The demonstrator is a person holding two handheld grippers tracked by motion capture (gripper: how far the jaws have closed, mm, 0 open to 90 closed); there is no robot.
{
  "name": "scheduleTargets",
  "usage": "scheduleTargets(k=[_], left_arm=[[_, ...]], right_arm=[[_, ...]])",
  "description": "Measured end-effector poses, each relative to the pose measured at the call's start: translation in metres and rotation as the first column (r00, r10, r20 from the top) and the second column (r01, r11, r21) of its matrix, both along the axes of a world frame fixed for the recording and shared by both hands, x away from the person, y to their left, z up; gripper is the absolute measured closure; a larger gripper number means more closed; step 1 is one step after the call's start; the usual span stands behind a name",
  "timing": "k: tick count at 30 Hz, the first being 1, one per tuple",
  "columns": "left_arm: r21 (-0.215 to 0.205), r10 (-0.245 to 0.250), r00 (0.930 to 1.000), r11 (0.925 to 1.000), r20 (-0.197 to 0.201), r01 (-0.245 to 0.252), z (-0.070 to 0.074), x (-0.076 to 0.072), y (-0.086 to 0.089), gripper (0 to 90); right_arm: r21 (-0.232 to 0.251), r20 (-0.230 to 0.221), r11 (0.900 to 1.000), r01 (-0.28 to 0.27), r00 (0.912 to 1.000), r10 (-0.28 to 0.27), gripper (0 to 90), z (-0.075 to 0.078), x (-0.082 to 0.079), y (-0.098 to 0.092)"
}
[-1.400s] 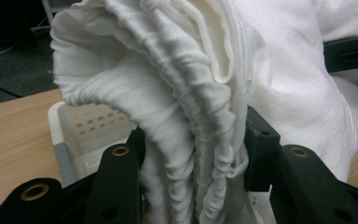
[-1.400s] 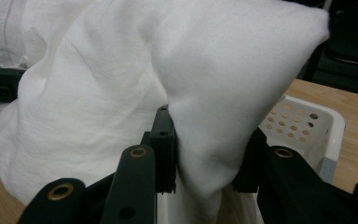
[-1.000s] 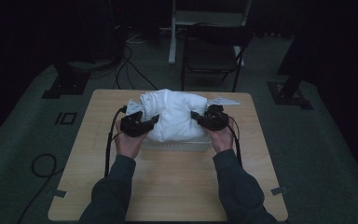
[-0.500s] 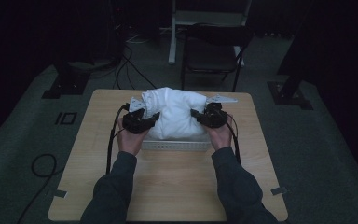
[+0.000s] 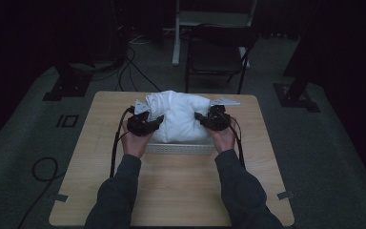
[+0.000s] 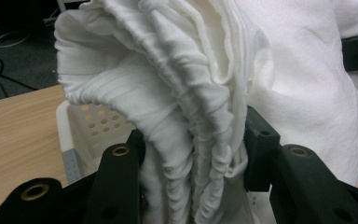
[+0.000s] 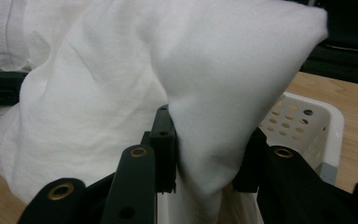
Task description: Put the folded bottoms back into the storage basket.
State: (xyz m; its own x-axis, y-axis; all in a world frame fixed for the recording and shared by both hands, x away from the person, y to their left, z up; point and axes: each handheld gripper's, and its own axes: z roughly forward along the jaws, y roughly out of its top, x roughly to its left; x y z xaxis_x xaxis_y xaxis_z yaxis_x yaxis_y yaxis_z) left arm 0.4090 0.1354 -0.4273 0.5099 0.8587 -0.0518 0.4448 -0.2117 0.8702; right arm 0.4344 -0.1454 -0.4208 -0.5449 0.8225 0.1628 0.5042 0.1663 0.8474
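A bulky white cloth [image 5: 178, 114] is heaped over a white perforated basket [image 5: 178, 149] in the middle of a wooden table [image 5: 171, 191]. My left gripper [image 5: 148, 123] holds the cloth's left side. In the left gripper view its jaws are shut on a bunched, pleated fold of the cloth [image 6: 200, 140]. My right gripper [image 5: 208, 119] holds the cloth's right side, and in the right gripper view its jaws pinch a thick fold of the cloth [image 7: 205, 140]. The basket wall [image 7: 317, 126] shows beside that fold. Most of the basket is hidden under the cloth.
The basket's side with round holes [image 6: 91, 123] shows in the left gripper view. A dark chair [image 5: 217, 52] stands behind the table, with stand bases [image 5: 66, 86] and cables on the floor. Bare tabletop lies between my forearms and at both sides.
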Motion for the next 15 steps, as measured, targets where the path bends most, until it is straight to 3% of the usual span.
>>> scheduleTargets(k=[15], left_arm=[[0.021, 0.023, 0.9997, 0.9995, -0.008, -0.023, -0.0094, 0.0073, -0.0065, 58.2]], right_arm=[[-0.01, -0.015, 1.0, 0.014, 0.9998, -0.014, 67.9, -0.0074, 0.0038, 0.0001]])
